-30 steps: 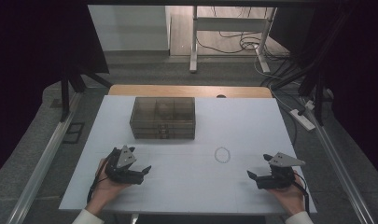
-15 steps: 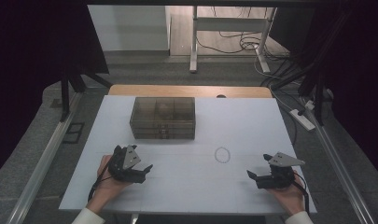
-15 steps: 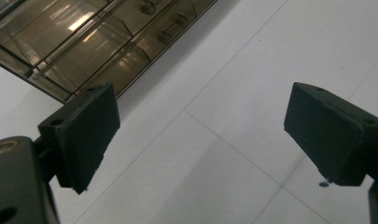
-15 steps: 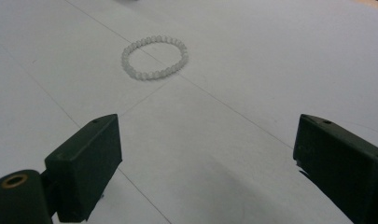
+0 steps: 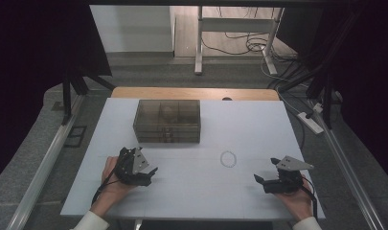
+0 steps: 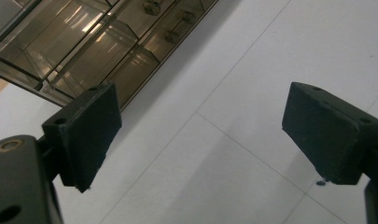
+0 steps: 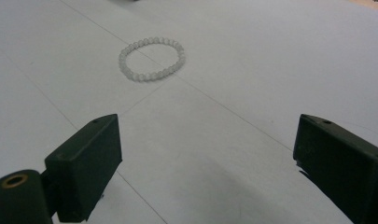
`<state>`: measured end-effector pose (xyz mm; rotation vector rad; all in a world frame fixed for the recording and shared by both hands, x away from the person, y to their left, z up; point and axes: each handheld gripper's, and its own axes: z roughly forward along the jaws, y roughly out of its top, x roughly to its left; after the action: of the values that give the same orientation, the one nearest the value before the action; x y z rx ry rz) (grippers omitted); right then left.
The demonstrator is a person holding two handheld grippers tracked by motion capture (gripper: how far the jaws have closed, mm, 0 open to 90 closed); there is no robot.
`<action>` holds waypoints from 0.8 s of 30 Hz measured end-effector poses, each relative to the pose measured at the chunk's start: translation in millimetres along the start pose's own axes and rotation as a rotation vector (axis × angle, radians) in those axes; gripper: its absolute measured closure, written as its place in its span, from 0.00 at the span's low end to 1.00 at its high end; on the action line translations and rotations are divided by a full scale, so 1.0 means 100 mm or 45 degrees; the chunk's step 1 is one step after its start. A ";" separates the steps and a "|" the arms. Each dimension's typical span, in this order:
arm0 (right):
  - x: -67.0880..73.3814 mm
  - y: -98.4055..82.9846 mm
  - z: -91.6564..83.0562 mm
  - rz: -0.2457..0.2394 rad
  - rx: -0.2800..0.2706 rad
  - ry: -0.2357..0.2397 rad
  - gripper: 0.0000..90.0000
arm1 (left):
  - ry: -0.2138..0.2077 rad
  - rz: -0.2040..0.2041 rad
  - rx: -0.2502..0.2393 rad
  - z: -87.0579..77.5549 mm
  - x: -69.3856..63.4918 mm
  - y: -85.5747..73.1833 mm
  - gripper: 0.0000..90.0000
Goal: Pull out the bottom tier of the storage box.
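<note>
A smoky see-through drawer box [image 5: 167, 120] stands at the table's middle back; the left gripper view shows its compartments and drawer knobs [image 6: 84, 42]. A ring of pale beads, a bracelet [image 5: 222, 159], lies flat on the white table right of centre, and it sits ahead of the jaws in the right gripper view [image 7: 147, 77]. My left gripper [image 5: 151, 176] rests at front left, open and empty [image 6: 210, 135], pointed towards the box's near corner. At front right my right gripper [image 5: 264, 171] is open with nothing in it [image 7: 205, 158], a short way from the bracelet.
The white tabletop [image 5: 201, 201] has bare surface between the two hands. A wooden strip [image 5: 196, 93] runs along its far edge. Beyond it are desk legs and cables on the floor [image 5: 239, 43]. A power strip [image 5: 310, 122] lies off the right side.
My left gripper has shifted slightly to the right and turned a little. The right gripper, the bracelet and the box have stayed put.
</note>
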<state>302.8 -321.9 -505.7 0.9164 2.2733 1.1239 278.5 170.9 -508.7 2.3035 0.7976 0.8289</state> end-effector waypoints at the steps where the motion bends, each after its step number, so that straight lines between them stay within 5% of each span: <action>1: 0.00 0.00 0.00 0.000 0.000 -0.001 0.08 | 0.004 0.014 0.002 0.02 -0.01 0.01 0.13; 24: 0.01 -0.01 0.03 -0.004 0.018 0.004 0.08 | 0.081 0.147 0.056 0.17 -0.05 0.08 0.16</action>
<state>303.7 -320.2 -507.7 0.9167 2.2873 1.1103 290.3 157.1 -516.6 2.3908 0.7225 0.9480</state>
